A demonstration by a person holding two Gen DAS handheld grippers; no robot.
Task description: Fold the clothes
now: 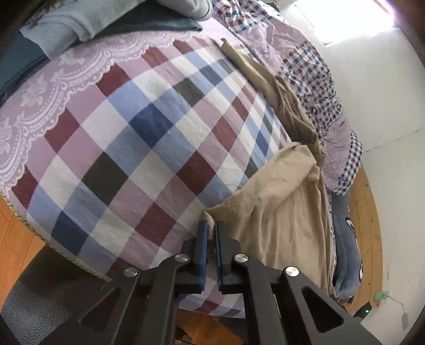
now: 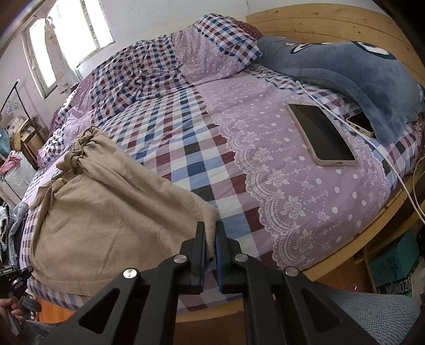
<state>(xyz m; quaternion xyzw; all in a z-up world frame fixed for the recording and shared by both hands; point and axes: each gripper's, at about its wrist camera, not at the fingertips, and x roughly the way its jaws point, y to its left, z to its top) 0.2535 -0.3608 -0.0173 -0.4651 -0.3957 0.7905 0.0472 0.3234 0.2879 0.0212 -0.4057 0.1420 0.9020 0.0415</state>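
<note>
Both tongs are clamped down now. The left gripper (image 1: 212, 225) has its blue pads (image 1: 204, 254) pinched on one corner of the tan trousers (image 1: 281, 201), and the right gripper (image 2: 211, 225) bites the opposite corner of the same tan trousers (image 2: 106, 212). Two corners, two grips: that looks like a hold for lifting the hem end together and carrying it toward the drawstring waistband (image 2: 82, 148), which sits bunched well ahead of the right tongs.

The garment lies on the checked bedsheet (image 1: 138, 148), spreading rightward from the left tongs and leftward from the right ones, near the bed's front edge, likely so it stays within easy reach.

The count: one pair of trousers in play; two phones, a large one (image 2: 321, 135) ahead and to the right of the right tongs, a smaller one (image 2: 361, 123) just beyond it; one white cable (image 2: 382, 154); one blue plush pillow (image 2: 358, 69). Folded grey garments (image 1: 87, 21) sit far ahead-left of the left tongs; their number I cannot tell.
</note>
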